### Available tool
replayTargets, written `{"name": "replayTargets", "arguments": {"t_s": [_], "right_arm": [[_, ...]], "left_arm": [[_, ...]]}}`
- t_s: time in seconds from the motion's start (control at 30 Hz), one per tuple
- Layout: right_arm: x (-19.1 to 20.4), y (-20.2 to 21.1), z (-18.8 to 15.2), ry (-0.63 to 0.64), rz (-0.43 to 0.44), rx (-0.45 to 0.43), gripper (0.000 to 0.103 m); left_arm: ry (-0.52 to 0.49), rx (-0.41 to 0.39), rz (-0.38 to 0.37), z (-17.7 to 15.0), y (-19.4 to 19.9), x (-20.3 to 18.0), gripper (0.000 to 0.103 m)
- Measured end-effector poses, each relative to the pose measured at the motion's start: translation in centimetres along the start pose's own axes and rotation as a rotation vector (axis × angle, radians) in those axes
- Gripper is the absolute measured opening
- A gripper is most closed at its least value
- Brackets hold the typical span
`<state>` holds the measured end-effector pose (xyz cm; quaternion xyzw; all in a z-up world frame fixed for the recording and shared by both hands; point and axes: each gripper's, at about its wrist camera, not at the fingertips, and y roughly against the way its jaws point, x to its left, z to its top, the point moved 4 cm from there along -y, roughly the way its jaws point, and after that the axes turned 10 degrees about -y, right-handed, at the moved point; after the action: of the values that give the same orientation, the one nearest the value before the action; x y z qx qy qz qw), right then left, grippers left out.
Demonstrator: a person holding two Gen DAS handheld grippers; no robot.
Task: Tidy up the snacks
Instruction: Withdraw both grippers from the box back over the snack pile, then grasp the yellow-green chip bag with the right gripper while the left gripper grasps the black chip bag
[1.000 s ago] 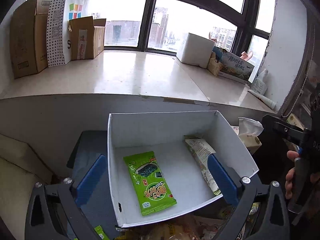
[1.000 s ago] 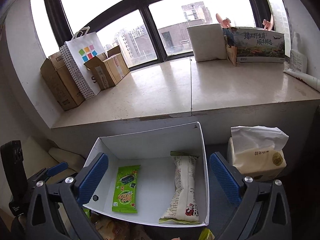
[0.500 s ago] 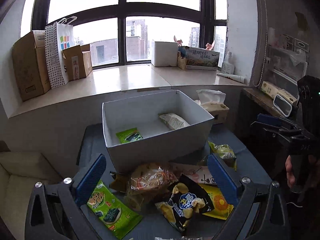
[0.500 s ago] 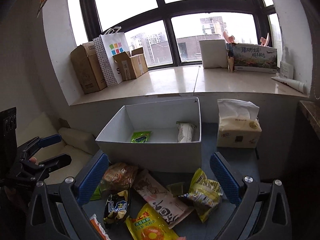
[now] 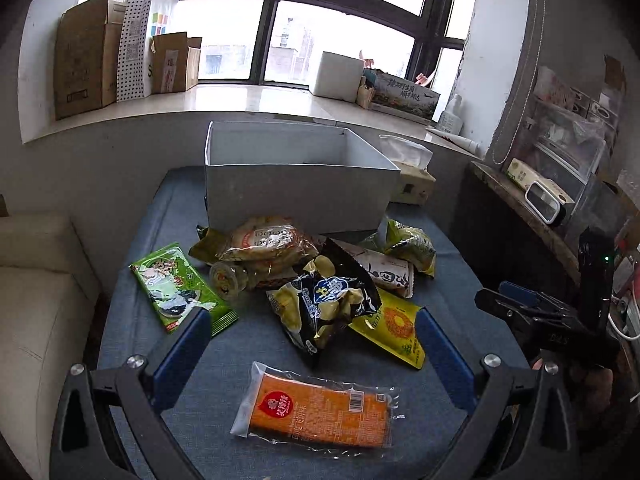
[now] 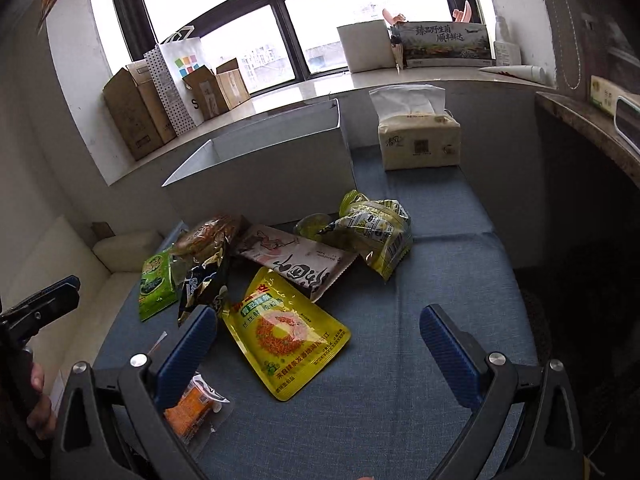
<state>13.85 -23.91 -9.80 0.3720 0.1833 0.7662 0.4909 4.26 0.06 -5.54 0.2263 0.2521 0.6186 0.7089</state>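
Note:
A white box (image 5: 296, 192) stands at the back of the blue cushion (image 5: 224, 352); it also shows in the right wrist view (image 6: 260, 168). Several snack packs lie in front of it: an orange pack (image 5: 316, 410), a black chip bag (image 5: 324, 300), a yellow pouch (image 6: 284, 332), a green seaweed pack (image 5: 176, 288), a white pack (image 6: 296, 256) and a yellow-green bag (image 6: 376, 228). My left gripper (image 5: 312, 344) is open and empty above the orange pack. My right gripper (image 6: 316, 344) is open and empty above the yellow pouch.
A tissue pack (image 6: 418, 140) stands right of the box. Cardboard boxes (image 5: 84, 56) and a dotted paper bag (image 5: 146, 44) line the window sill. A cream sofa (image 5: 36, 304) lies left of the cushion, a wooden shelf (image 5: 528, 200) to the right.
Both grippers have pulled back from over the box and dropped lower, so the snack pile in front of it now fills both views. Both stayed open and empty.

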Motion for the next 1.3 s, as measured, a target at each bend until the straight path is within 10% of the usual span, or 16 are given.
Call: {"name": "replayTargets", "arguments": {"t_s": [0.77, 1.3], "right_arm": [[-2.5, -9.1, 5.9, -0.014, -0.047, 0.090, 0.103], [-5.1, -16.6, 7.5, -0.253, -0.161, 0.200, 0.103]], "left_arm": [[-0.043, 0.003, 0.029, -0.6, 0.2, -0.1, 0.103], [0.007, 0.032, 0.054, -1.5, -0.4, 1.7, 0.103]]}}
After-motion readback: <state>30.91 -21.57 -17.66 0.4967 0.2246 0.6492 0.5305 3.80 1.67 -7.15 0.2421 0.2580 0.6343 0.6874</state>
